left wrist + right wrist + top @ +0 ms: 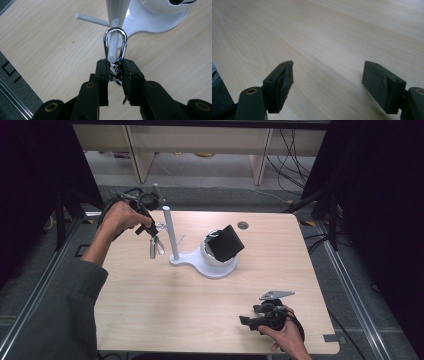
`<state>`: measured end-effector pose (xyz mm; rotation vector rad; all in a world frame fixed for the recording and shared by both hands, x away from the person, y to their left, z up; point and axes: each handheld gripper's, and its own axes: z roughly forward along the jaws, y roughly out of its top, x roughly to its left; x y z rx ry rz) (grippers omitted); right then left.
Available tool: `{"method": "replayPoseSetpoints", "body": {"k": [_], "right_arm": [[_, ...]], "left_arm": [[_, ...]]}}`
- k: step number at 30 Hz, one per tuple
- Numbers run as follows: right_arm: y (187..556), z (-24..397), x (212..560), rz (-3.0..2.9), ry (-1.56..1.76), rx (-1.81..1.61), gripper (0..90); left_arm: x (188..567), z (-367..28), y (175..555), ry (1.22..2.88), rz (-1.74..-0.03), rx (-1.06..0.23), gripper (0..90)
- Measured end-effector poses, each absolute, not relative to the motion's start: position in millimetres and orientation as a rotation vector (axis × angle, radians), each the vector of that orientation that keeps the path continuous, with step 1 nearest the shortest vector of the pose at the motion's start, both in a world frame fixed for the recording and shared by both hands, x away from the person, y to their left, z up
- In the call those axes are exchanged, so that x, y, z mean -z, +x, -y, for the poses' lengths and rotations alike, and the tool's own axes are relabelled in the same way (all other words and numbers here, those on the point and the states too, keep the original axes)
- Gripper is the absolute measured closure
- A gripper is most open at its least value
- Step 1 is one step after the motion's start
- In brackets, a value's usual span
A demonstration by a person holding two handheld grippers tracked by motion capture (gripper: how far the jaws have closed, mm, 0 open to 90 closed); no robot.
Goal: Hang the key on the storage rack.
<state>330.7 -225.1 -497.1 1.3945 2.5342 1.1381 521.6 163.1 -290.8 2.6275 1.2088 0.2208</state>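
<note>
While carabiner [115,45] seemingly rings peg [111,51], table [165,315] lies open.

Person's left arm in a grey-green sleeve [60,320]; black two-jaw grippers with brass-coloured pivot screws [90,85] and trailing black cables.

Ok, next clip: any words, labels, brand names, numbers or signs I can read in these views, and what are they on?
There is no readable text in any view.
The white stand and its post: no print.
The black object on the white bowl: blank face.
The carabiner held by the left hand-held gripper: no marking to make out.
The right hand-held gripper and the table: no labels.
</note>
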Motion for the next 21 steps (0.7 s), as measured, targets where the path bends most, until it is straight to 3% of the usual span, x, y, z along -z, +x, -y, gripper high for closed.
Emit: {"method": "replayPoseSetpoints", "body": {"k": [21], "right_arm": [[329.2,223.4,496.2,-2.535,1.429,-1.127,25.9]], "left_arm": [[300.9,-159.5,526.1,2.604,-1.181,-0.264,71.8]]}}
